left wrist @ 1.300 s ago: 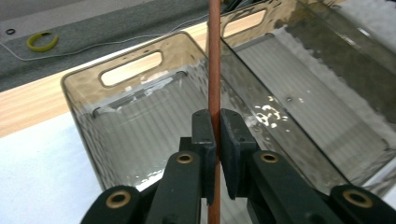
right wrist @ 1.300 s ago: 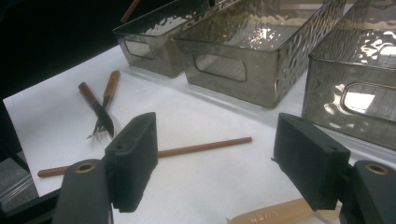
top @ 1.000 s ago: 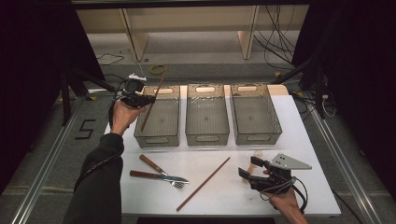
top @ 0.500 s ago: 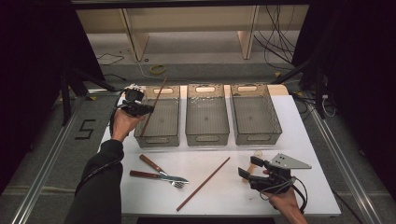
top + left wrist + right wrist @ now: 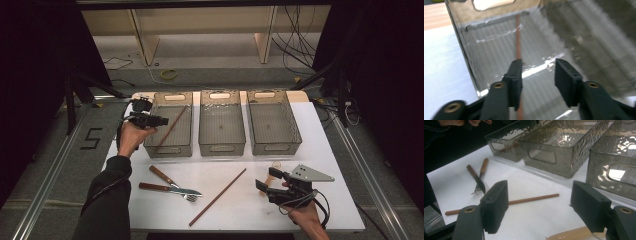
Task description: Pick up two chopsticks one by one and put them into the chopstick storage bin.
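Note:
My left gripper [image 5: 162, 120] hovers over the left edge of the left bin [image 5: 168, 148]. Its jaws have just been opening and stand apart [image 5: 537, 66] with nothing pressed between them. A brown chopstick [image 5: 172, 126] lies slanted inside that bin, passing behind one jaw in the left gripper view [image 5: 518, 37]. A second brown chopstick [image 5: 218, 196] lies on the white table in front of the bins. At the front right my right gripper [image 5: 267, 180] rests low with its jaws wide open [image 5: 539, 197], and the second chopstick [image 5: 531, 199] lies beyond them.
A middle bin [image 5: 222, 145] and a right bin [image 5: 274, 145] stand beside the left one. A wooden-handled fork [image 5: 170, 189] and knife [image 5: 161, 176] lie at the front left. A pale wooden piece [image 5: 571, 235] lies under the right gripper.
The left gripper has sunk toward the left bin and its jaws have opened. The chopstick it held now lies in that bin. The right hand has stayed put.

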